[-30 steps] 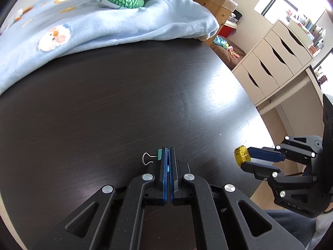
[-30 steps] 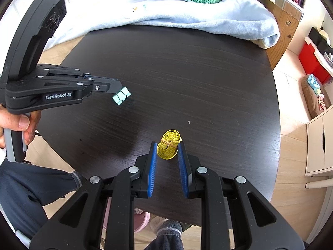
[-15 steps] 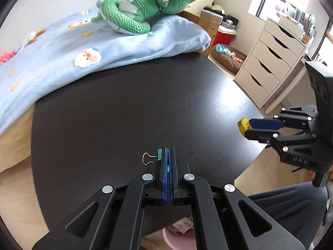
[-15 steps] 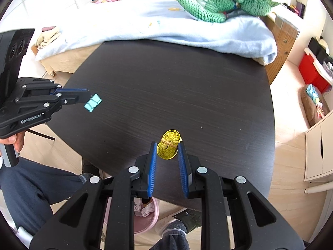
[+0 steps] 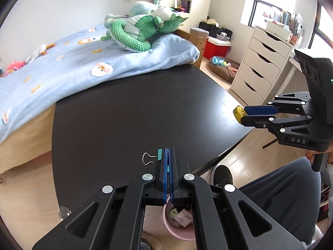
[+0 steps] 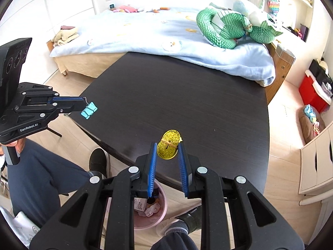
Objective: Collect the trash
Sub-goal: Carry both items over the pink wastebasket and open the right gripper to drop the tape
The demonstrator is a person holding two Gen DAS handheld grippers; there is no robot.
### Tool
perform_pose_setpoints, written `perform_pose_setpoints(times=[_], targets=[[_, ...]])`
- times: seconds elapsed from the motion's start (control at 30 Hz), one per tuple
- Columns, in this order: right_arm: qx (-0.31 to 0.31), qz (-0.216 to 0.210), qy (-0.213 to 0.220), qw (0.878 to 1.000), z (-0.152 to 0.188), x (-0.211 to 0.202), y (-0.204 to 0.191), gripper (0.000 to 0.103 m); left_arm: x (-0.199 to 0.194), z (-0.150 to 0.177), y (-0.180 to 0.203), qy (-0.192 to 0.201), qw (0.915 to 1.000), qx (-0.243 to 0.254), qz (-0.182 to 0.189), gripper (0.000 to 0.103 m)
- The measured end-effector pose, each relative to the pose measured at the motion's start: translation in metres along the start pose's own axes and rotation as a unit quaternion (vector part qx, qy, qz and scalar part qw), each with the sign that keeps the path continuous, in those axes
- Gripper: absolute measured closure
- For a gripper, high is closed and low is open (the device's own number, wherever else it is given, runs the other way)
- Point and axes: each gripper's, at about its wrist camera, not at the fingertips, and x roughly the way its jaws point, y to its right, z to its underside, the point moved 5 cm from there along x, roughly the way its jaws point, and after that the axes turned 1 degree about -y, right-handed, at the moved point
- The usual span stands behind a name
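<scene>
Bin (image 6: 160, 212) now visible below, table (image 6: 187, 104) farther off

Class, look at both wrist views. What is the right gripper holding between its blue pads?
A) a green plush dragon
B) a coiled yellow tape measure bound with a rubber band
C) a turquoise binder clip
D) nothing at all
B: the right gripper has its pads closed on the coiled yellow tape measure, while the turquoise binder clip is in the left gripper.

Pink bin (image 6: 161, 212) mostly hidden behind tongs; contents unclear.
</scene>
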Motion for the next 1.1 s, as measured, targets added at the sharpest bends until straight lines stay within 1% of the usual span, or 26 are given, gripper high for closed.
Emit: perform_pose_setpoints(times=[0.2, 0.37, 0.57, 0.67, 0.87, 1.1], targets=[[-0.010, -0.009, 0.011, 1.000, 0.018, -0.020, -0.020, 0.083, -0.018, 0.018, 0.011, 0.009, 0.9999, 0.011, -0.001, 0.102], [-0.015, -0.011, 0.015, 1.000, 0.038, -0.034, -0.037, 0.083, -0.026, 0.038, 0.016, 0.012, 0.9999, 0.005, -0.002, 0.102], [-0.020, -0.019, 0.005, 1.000, 0.056, -0.037, -0.052, 0.083, -0.035, 0.058, 0.022, 0.013, 0.9999, -0.001, 0.001, 0.102], [-0.023, -0.030, -0.001, 0.999, 0.065, -0.038, -0.061, 0.083, -0.040, 0.065, 0.025, 0.014, 0.9999, -0.003, 0.006, 0.102], [-0.031, -0.048, -0.010, 0.998, 0.074, -0.037, -0.077, 0.083, -0.053, 0.075, 0.028, 0.023, 0.9996, -0.005, 0.012, 0.102], [-0.033, -0.066, -0.015, 0.997, 0.078, -0.034, -0.086, 0.083, -0.060, 0.074, 0.028, 0.029, 0.9994, -0.005, 0.016, 0.102]])
